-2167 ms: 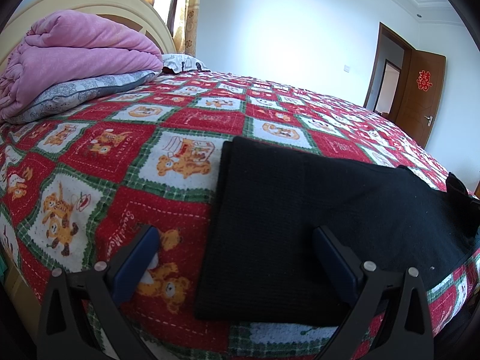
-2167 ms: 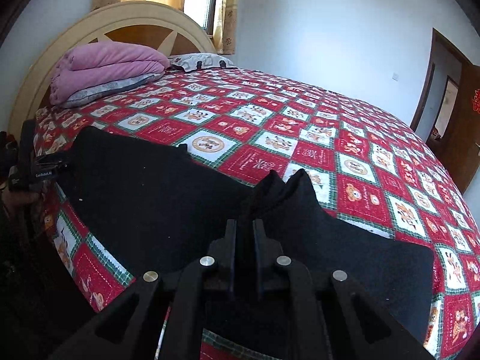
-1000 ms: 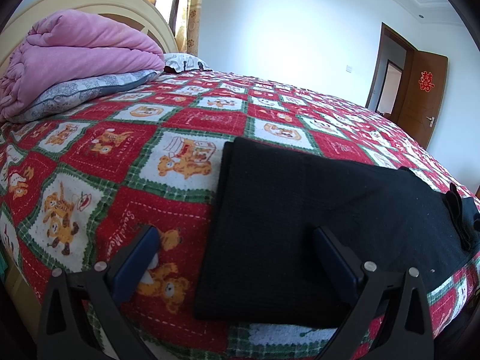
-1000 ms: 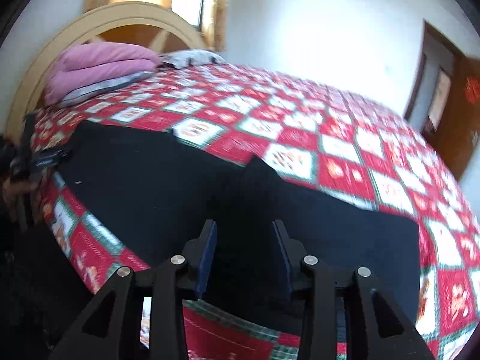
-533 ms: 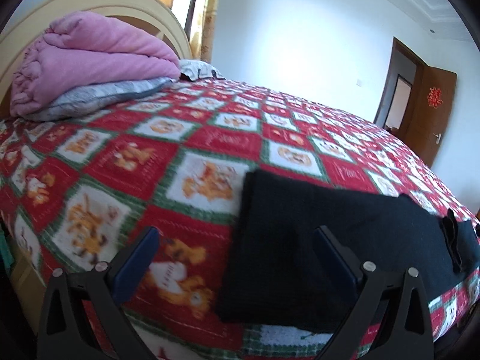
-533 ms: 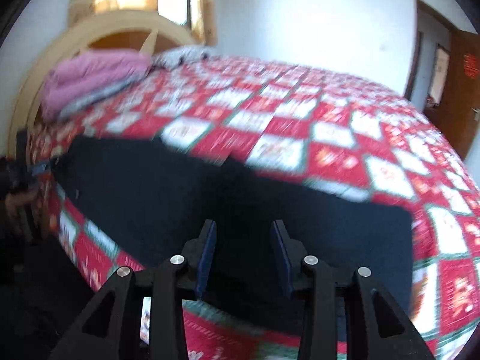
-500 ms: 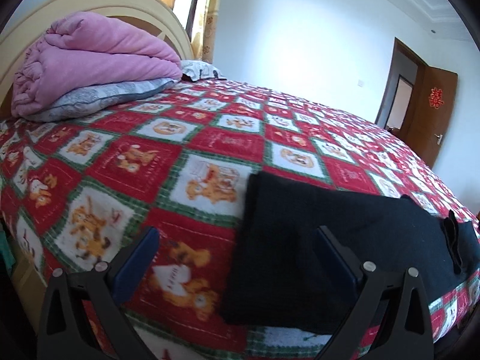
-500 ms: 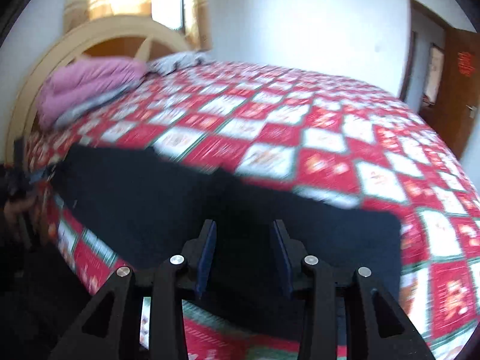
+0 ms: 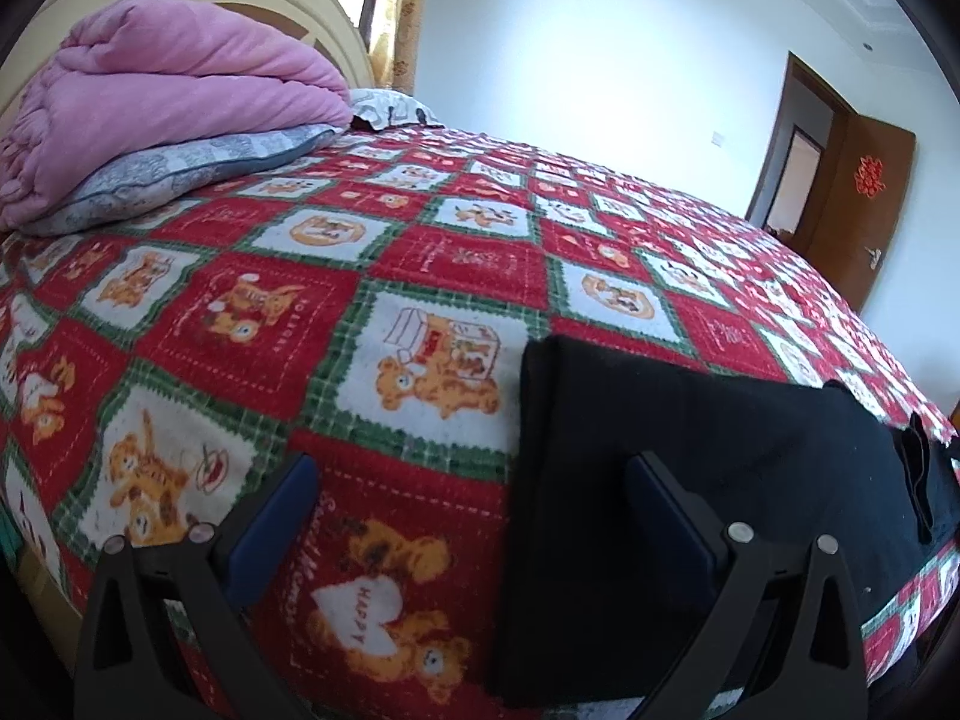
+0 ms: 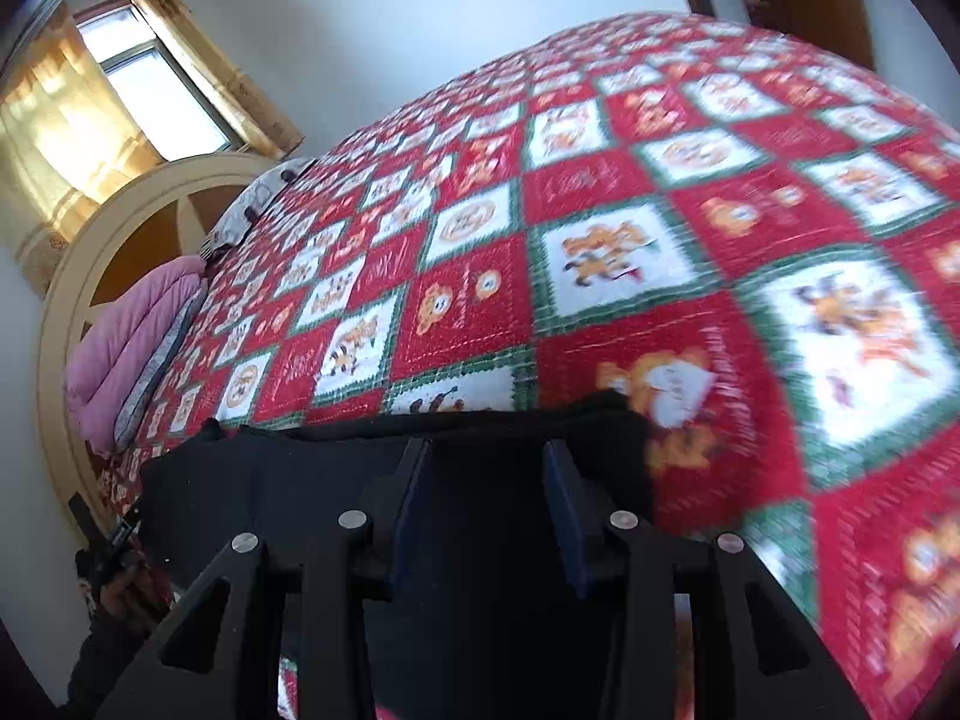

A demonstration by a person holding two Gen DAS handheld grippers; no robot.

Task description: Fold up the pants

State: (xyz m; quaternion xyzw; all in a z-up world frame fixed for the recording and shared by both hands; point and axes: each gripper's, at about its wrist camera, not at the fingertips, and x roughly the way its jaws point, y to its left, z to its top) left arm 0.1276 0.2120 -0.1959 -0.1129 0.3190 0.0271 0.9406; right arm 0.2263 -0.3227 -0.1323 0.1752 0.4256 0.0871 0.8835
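Black pants [image 9: 690, 450] lie flat along the near edge of the bed, waist end to the left in the left wrist view. My left gripper [image 9: 474, 504] hovers open and wide over that end, one finger above the bedspread and the other finger [image 9: 666, 510] above the black cloth. It holds nothing. In the right wrist view the pants [image 10: 288, 480] stretch away to the left. My right gripper [image 10: 486, 492] stands partly open just above the leg end [image 10: 612, 420], with only the cloth below showing in its gap. This view is tilted and blurred.
A red, white and green bear-print bedspread [image 9: 420, 276] covers the bed. A folded pink quilt [image 9: 168, 96] on a grey pillow [image 9: 180, 168] sits by the cream headboard [image 10: 78, 300]. A brown door [image 9: 858, 198] stands open at far right. A hand [image 10: 120, 588] shows at the bed's left corner.
The right gripper has swept right along the pants to the leg end and rolled, so its view tilts. The left gripper has shifted slightly, with the waist edge now further right between its fingers.
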